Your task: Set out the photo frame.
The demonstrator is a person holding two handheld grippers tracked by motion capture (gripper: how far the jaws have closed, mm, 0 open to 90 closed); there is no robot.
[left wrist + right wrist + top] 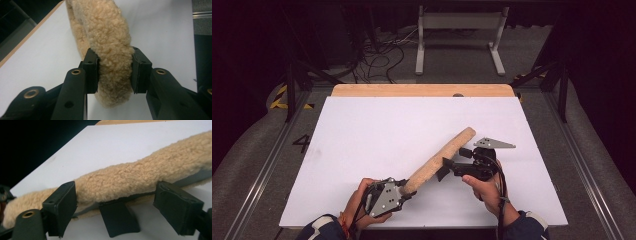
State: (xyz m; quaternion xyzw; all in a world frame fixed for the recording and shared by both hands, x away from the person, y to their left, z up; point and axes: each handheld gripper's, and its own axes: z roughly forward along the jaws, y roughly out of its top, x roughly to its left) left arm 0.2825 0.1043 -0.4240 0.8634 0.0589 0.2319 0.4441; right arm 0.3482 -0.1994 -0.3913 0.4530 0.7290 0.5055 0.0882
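Over the white table (362,130), a long tan fleece pad (442,157) runs diagonally, its far end pointing up and to the right. The left gripper (404,191) has its jaws clamped tight on the near end, fleece squeezed between both pads and bulging past them. The right gripper (446,169) sits against the pad's middle from the right side, jaws spread wide along its length, the fleece lying just beyond them with a dark strip (120,218) hanging down between them.
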